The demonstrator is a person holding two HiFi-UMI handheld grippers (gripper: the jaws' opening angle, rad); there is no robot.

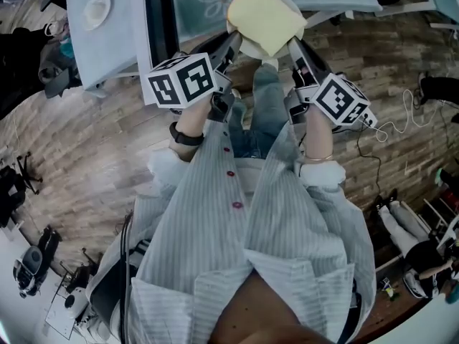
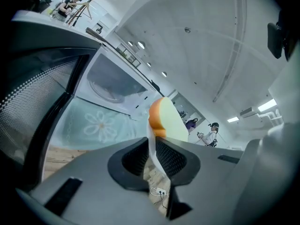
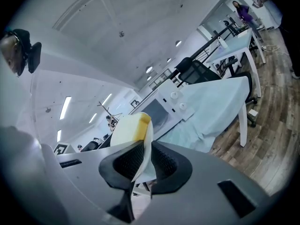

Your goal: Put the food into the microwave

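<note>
While my left tool (image 1: pixel 231 47) and right tool (image 1: pixel 295 49) each pinch an edge of the thin white sheet (image 1: pixel 252 46) carrying the pale yellow bread slice (image 1: pixel 265 16), food's airborne before the open white microwave (image 2: pixel 112 86); insertion, release left.

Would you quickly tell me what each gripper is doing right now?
Left gripper: shut on the plate carrying bread.
Right gripper: shut on the plate.

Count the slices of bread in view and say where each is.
1. The bread slice lies on a white plate pinched by the left claw and the right claw at opposite edges. None looks hidden.
</note>
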